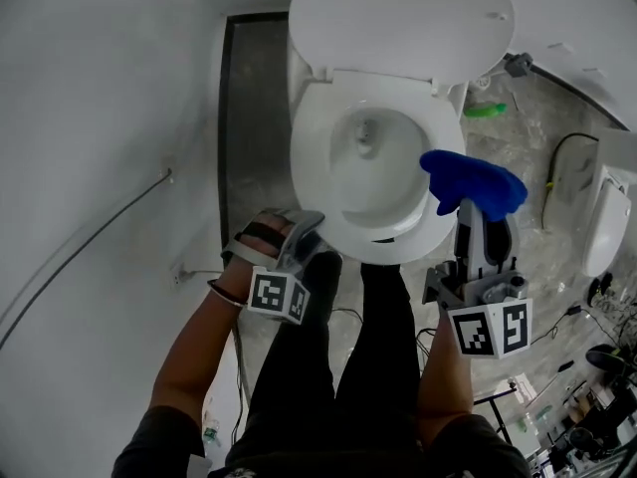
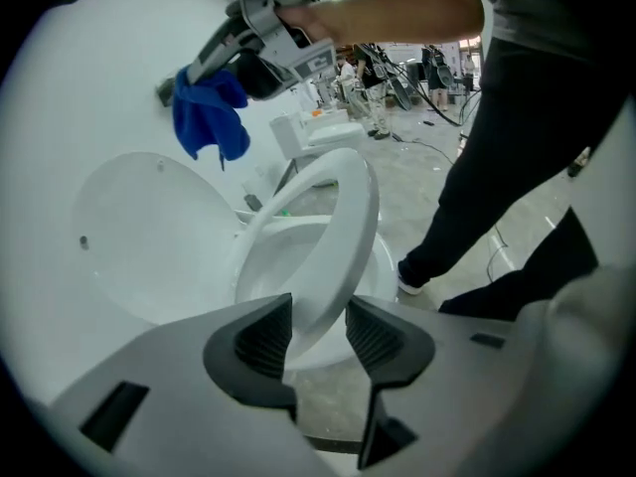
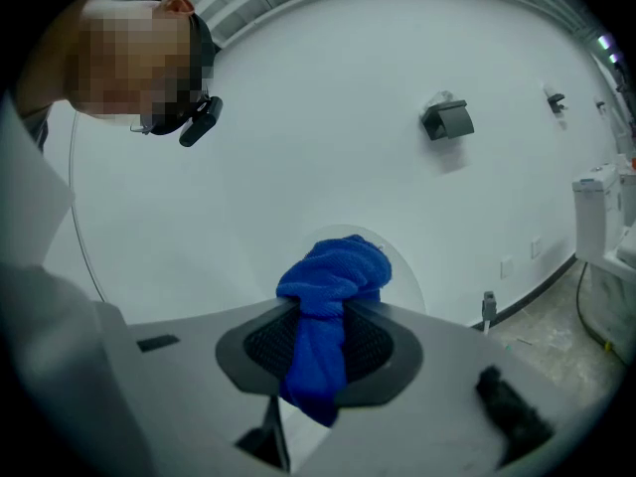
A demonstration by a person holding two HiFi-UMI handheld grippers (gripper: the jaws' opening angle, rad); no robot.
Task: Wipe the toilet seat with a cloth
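Observation:
The white toilet has its lid raised and its seat around the bowl. My left gripper is at the seat's front left. In the left gripper view the seat's front rim lies between the left gripper's open jaws, and the pads do not visibly press on it. My right gripper hovers over the seat's right side, shut on a bunched blue cloth. In the right gripper view the cloth bulges out past the right gripper's tips, against the white wall.
The person's dark-trousered legs stand right in front of the bowl. A green item lies on the floor to the right of the toilet, with another white fixture and cables further right. A grey box hangs on the wall.

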